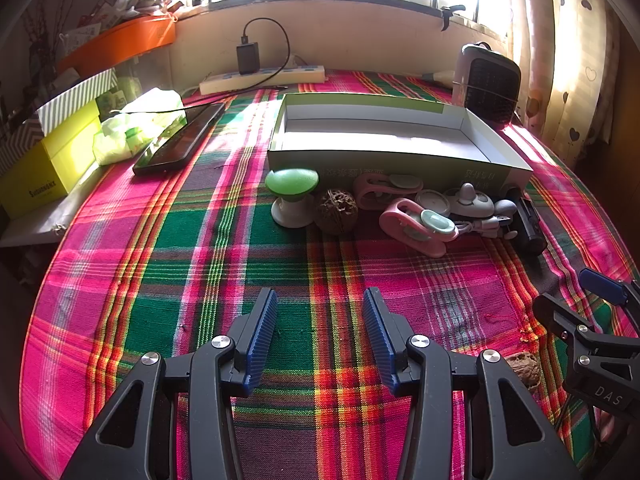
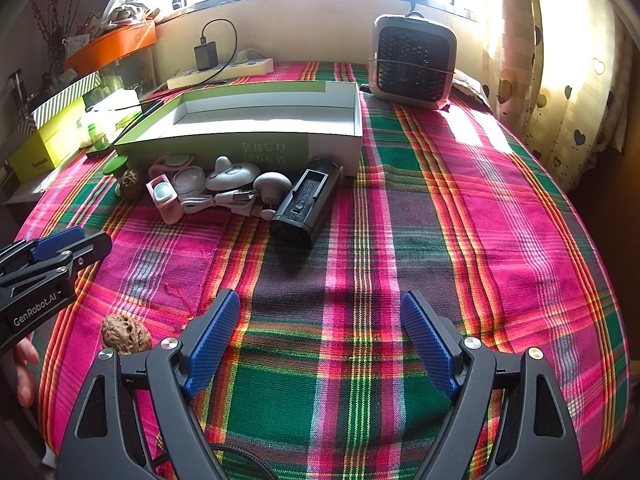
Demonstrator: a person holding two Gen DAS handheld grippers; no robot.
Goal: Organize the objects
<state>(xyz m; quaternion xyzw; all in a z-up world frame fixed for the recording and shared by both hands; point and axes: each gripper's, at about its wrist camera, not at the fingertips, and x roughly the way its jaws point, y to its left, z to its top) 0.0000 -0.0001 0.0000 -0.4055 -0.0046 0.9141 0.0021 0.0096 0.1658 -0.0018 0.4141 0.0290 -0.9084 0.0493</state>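
An open, empty green-and-white cardboard box (image 1: 400, 162) (image 2: 240, 148) lies on the plaid cloth. Along its front wall sit a green-topped knob (image 1: 292, 182), a walnut (image 1: 335, 210), two pink clips (image 1: 416, 226), grey-white gadgets (image 1: 468, 200), a white USB cable (image 2: 224, 200) and a black case (image 2: 306, 204). A second walnut (image 2: 126, 336) lies alone, just left of my right gripper. My left gripper (image 1: 321, 300) hovers open over bare cloth, well short of the pile. My right gripper (image 2: 321, 300) is open wide, with nothing between its fingers.
A phone (image 1: 180, 140), a tissue pack (image 1: 136, 124) and a yellow box (image 1: 48, 164) sit at the left. A power strip with charger (image 1: 262, 78) lies by the wall. A small fan (image 2: 412, 60) stands at the back right, with a curtain (image 2: 560, 80) beyond. A hand (image 2: 26, 368) shows at the lower left.
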